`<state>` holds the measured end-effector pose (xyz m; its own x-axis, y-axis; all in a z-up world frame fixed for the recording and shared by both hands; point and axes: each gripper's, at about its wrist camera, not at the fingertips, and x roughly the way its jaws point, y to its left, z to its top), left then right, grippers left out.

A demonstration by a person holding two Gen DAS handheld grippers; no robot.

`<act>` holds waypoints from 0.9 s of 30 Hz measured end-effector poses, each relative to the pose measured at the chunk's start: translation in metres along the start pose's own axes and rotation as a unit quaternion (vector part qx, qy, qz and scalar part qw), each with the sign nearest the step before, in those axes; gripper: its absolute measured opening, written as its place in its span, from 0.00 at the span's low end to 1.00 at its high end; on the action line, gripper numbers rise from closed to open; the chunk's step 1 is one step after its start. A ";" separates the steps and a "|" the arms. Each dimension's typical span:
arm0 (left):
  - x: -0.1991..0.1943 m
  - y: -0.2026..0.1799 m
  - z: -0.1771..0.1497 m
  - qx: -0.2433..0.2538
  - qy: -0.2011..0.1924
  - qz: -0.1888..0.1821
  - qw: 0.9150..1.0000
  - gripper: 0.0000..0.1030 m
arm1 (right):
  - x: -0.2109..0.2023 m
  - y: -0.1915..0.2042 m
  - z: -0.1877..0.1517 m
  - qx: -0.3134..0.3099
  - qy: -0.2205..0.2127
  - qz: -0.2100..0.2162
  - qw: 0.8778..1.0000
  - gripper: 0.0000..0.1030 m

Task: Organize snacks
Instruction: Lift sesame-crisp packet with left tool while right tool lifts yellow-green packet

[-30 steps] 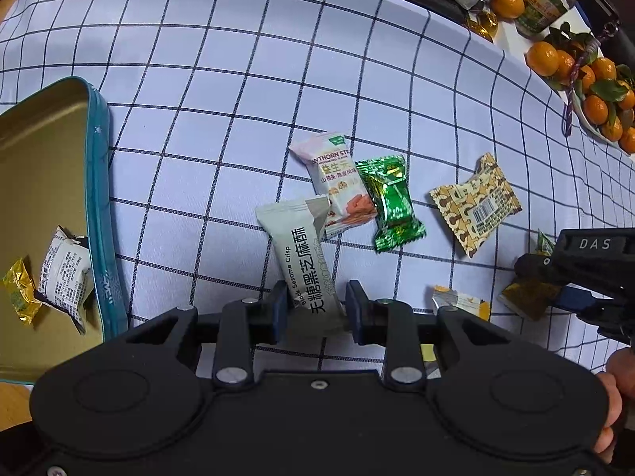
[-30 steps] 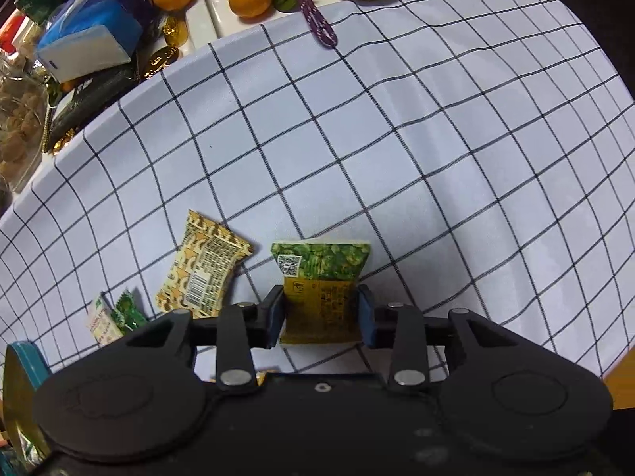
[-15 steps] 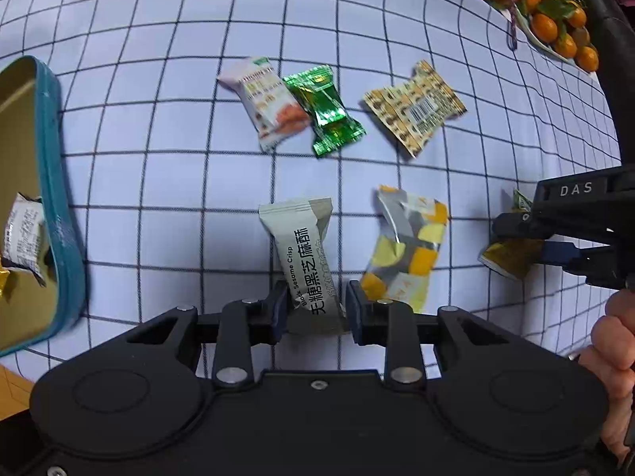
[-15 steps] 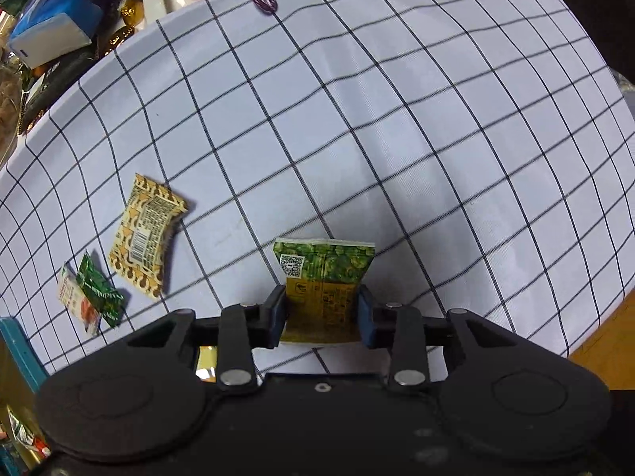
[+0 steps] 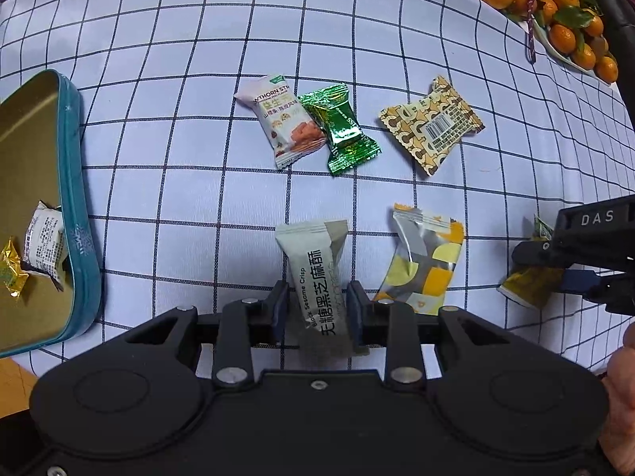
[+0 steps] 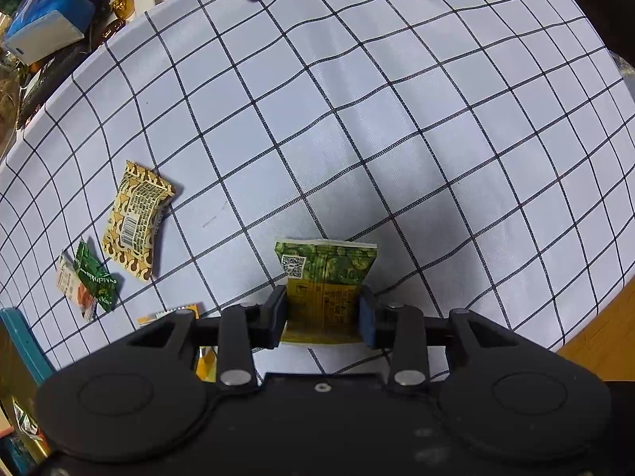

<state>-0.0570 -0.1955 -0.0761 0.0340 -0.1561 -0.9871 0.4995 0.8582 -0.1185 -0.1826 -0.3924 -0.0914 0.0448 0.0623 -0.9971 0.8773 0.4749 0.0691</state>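
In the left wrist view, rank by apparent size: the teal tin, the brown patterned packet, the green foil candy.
1. teal tin, largest though cut off by the frame edge.
2. brown patterned packet.
3. green foil candy, only slightly smaller; both lie similarly far, so this holds.

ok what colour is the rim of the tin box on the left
Teal, with a gold inside. The tin box shows best in the left wrist view.

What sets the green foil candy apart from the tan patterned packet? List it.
The green foil candy is shiny with twisted ends and touches the hawthorn snack; the tan patterned packet is matte, squarer, barcoded and lies alone. Both rest flat on the checked tablecloth, ungripped.
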 end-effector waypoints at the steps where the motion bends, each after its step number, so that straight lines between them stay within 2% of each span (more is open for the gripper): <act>1: 0.002 -0.003 0.002 0.002 -0.001 0.002 1.000 0.39 | 0.001 0.001 0.001 -0.001 0.000 -0.001 1.000 0.38; 8: 0.007 -0.021 0.006 0.012 -0.004 0.016 1.000 0.38 | 0.006 0.012 0.003 -0.009 -0.005 -0.010 1.000 0.36; 10: 0.006 -0.023 0.005 0.009 -0.001 0.004 1.000 0.33 | 0.006 0.014 0.001 -0.012 -0.008 -0.013 1.000 0.35; 11: 0.005 -0.020 0.004 0.008 0.000 -0.003 1.000 0.25 | 0.006 0.015 0.000 -0.015 -0.009 -0.015 1.000 0.35; 14: -0.002 -0.017 0.004 0.003 -0.007 -0.015 1.000 0.25 | 0.001 0.016 -0.002 -0.017 -0.013 -0.014 1.000 0.35; 19: -0.017 -0.013 0.005 0.001 -0.033 -0.015 0.999 0.25 | -0.012 0.018 -0.006 -0.015 -0.025 -0.012 1.000 0.35; 27: -0.029 0.005 -0.002 0.000 -0.031 -0.019 0.999 0.25 | -0.028 0.015 -0.010 -0.003 -0.023 -0.012 1.000 0.35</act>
<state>-0.0573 -0.1861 -0.0486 0.0684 -0.2183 -0.9735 0.5018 0.8509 -0.1555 -0.1751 -0.3782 -0.0623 0.0451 0.0104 -0.9989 0.8754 0.4814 0.0445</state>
